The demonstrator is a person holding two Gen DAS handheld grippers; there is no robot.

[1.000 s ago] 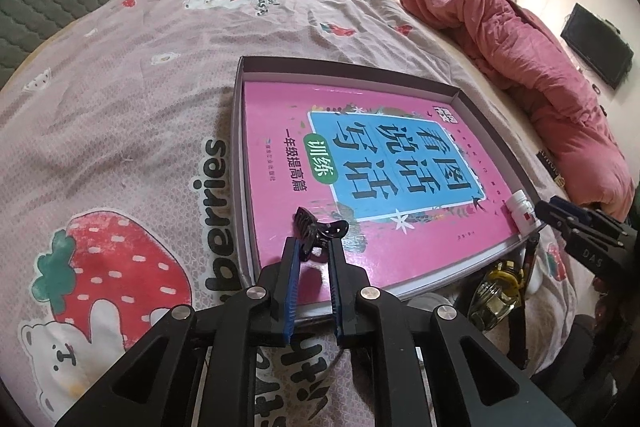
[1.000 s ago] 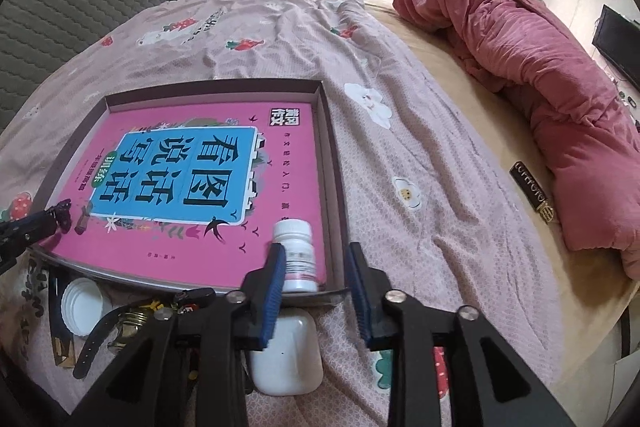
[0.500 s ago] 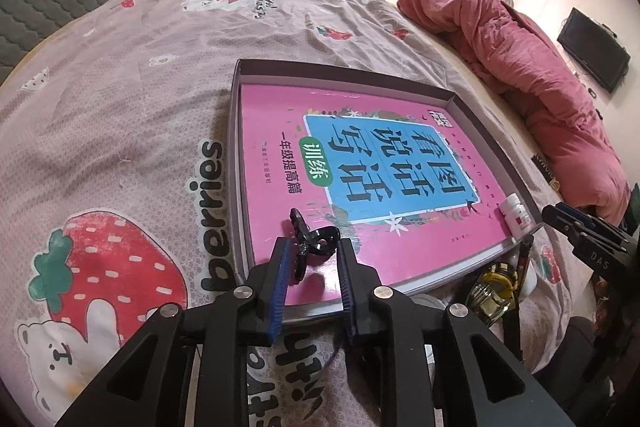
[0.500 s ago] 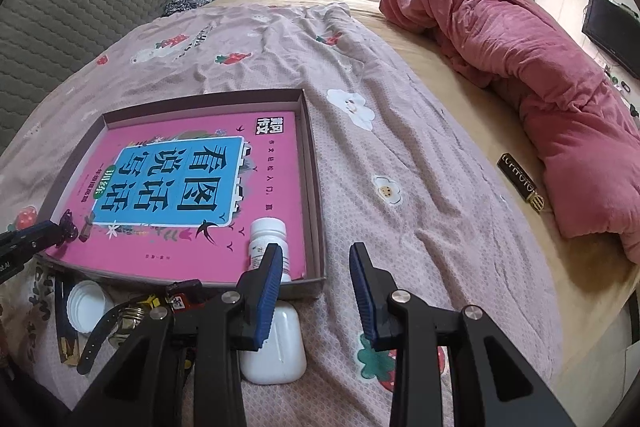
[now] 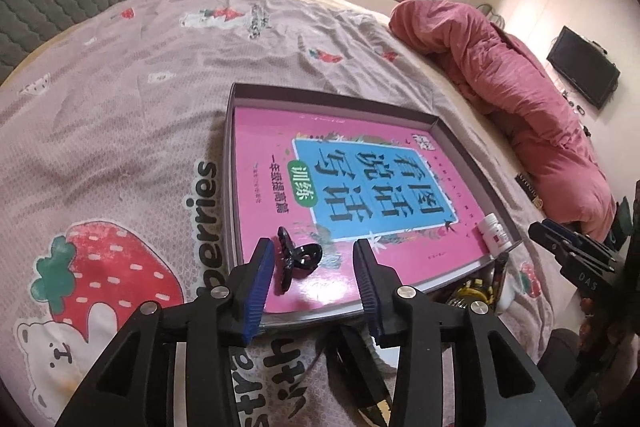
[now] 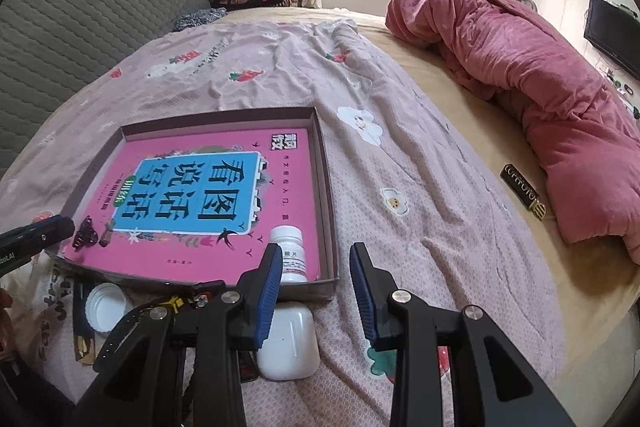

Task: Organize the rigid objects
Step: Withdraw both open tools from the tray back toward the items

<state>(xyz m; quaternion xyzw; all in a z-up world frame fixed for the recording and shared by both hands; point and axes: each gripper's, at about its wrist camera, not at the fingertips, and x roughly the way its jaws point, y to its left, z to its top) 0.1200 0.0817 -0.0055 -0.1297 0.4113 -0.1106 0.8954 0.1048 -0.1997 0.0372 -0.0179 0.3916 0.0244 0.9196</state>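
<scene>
The left claw (image 5: 314, 259) was opening over the near edge of the shallow cardboard tray (image 5: 460, 143) on the bed; its blue pads (image 5: 260, 279) stood apart, and the black hair clip (image 5: 294, 257) lay between them on the pink book (image 5: 348, 187), close by the nine-o'clock pad, though whether it touched that pad I could not tell; the three-o'clock pad was clear of the clip; the book filled the tray floor, its blue title panel toward twelve o'clock from the clip.

The right claw (image 6: 314, 273) stood about half open and gripped nothing; the bedsheet (image 6: 400, 227) showed in the gap between its pads; the small white pill bottle (image 6: 289, 253) stood upright in the tray's near right corner, at about eleven o'clock from that claw and partly behind its nine-o'clock pad; outside the tray, just under the same pad, a white earbud case (image 6: 288, 343) lay on the sheet; toward eight o'clock a white round lid (image 6: 106, 307) and a dark strap lay in a small heap of other items too jumbled to name; at three o'clock a small black tag with gold lettering (image 6: 520, 191) lay on the tan sheet beside the rolled pink quilt (image 6: 540, 99); in the right wrist view the left claw's tip came in at nine o'clock, next to the clip.
</scene>
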